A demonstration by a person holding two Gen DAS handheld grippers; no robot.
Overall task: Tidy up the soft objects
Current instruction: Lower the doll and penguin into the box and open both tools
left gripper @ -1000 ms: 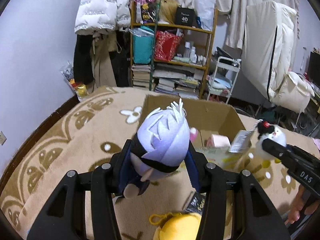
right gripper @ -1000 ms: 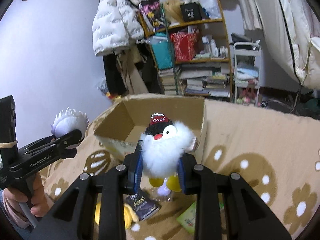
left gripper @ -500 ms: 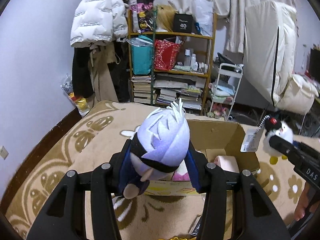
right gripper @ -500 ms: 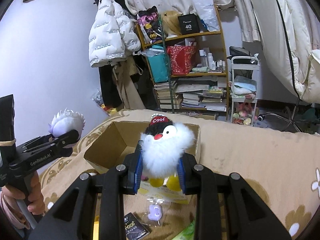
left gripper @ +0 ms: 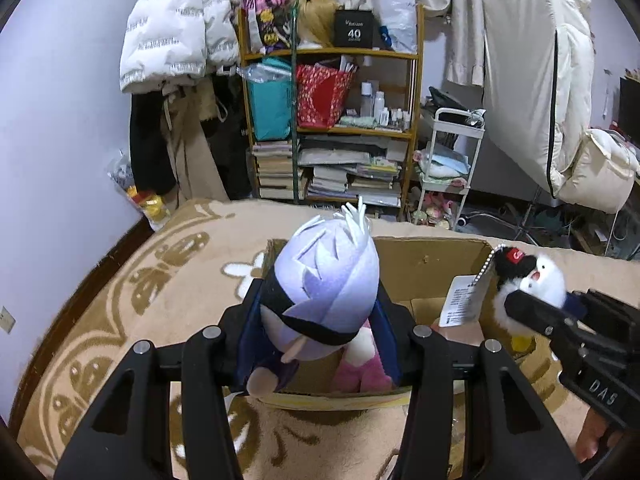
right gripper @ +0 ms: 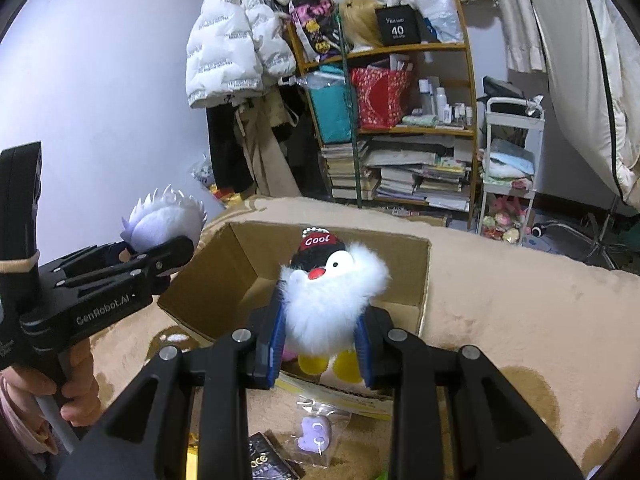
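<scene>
cardboard box ahead, bookshelf behind

Both views are evenly lit by soft indoor light with a cool, bluish cast — no hard glare. Shadows are faint; the darkest patch lies inside the cardboard box just beyond the tongs. Focus is sharp from the tongs to the shelf far behind. Fisheye distortion bends the wall and rug edges — black vignette fills the corners.
</scene>
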